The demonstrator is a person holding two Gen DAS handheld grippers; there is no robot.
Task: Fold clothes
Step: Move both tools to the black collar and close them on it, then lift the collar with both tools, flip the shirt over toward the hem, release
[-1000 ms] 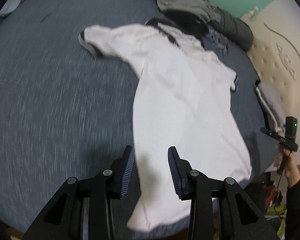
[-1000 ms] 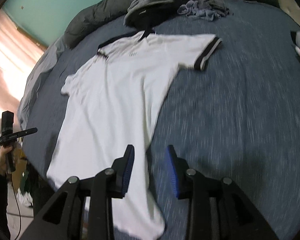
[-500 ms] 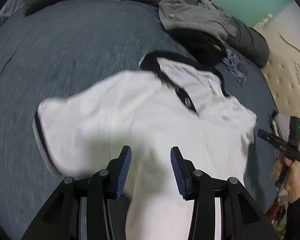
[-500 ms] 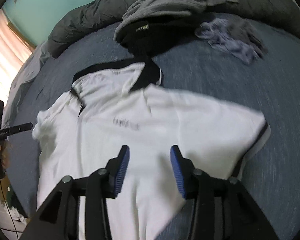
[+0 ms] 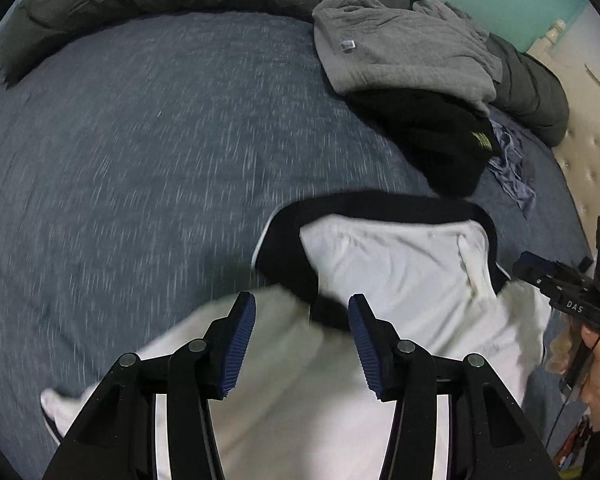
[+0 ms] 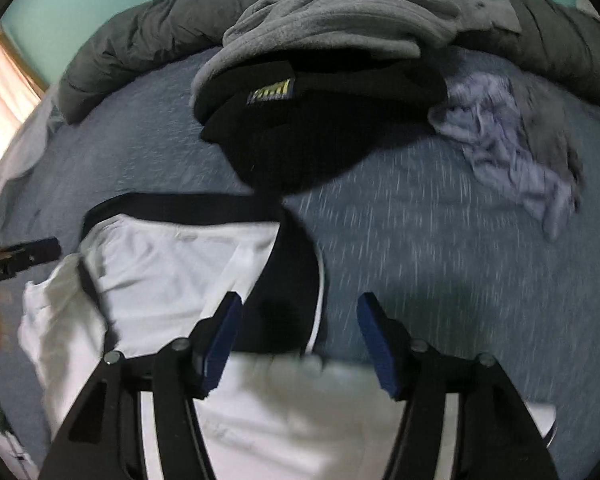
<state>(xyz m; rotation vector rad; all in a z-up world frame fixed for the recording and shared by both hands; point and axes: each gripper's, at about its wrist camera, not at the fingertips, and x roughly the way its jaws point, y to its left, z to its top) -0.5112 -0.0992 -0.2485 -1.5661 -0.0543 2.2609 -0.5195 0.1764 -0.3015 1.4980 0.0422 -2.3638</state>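
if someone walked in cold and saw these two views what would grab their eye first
The white polo shirt with its black collar, spread on the blue-grey bed right under both grippers. The left gripper and right gripper have just been opening, nothing between their blue fingers. Behind the collar sits a heap: a grey garment on a black one.

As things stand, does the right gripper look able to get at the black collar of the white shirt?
Probably yes. The right gripper hangs over the black collar of the white shirt with its jaws open, having just been widening, and nothing between them. The black garment lies farther up the bed, out of the way.
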